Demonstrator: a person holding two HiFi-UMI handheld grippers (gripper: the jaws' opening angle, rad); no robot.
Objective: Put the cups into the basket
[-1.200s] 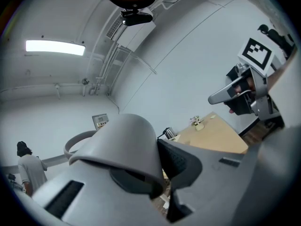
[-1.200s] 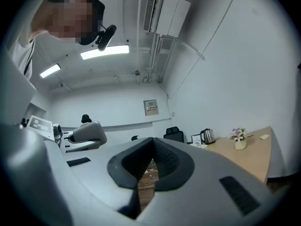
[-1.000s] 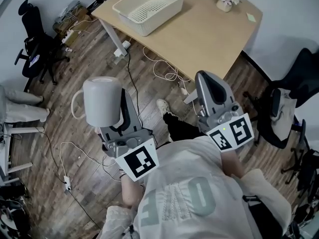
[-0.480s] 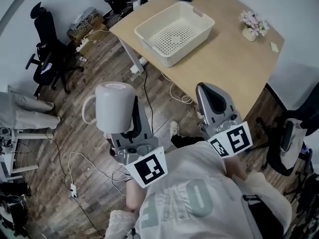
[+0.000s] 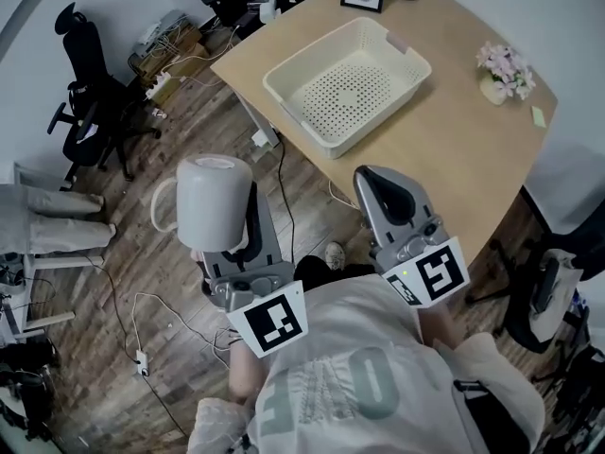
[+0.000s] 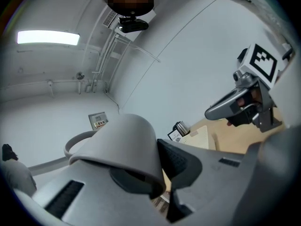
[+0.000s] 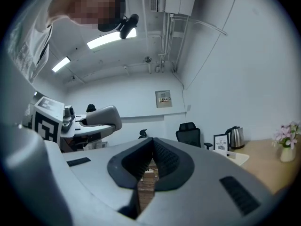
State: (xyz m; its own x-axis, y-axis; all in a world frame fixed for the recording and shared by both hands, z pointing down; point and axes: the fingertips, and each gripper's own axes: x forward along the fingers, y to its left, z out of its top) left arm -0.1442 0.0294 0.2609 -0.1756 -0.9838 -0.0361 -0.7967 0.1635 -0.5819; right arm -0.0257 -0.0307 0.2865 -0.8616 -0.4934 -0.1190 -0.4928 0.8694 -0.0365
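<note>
Head view, items as they stand.

- Cup (image 5: pixel 215 201): white, with a handle. It is carried in the air over the wood floor (image 5: pixel 123 253), short of the table (image 5: pixel 454 149). It lies roughly level, base leading and mouth back toward the holder, with the handle out to the left.
- Left gripper (image 5: pixel 236 227): clenched on the cup's wall. The left gripper view shows one jaw inside the mouth and the other pressed against the outside of the cup (image 6: pixel 122 145).
- Right gripper (image 5: pixel 375 185): jaws drawn together to a thin slit with nothing in them, as the right gripper view (image 7: pixel 150 166) confirms. It hangs close to the table's near edge.
- Basket (image 5: pixel 284 83): pale, with a perforated floor, empty, set on the table's left part.
- Key relation: the basket lies ahead of the cup and to its right, higher in the frame. The cup's long axis points past the basket's left end. The empty gripper is nearer the basket, but the loaded one probably has to swing right and forward to clear the rim.
- No second cup in sight.
</note>
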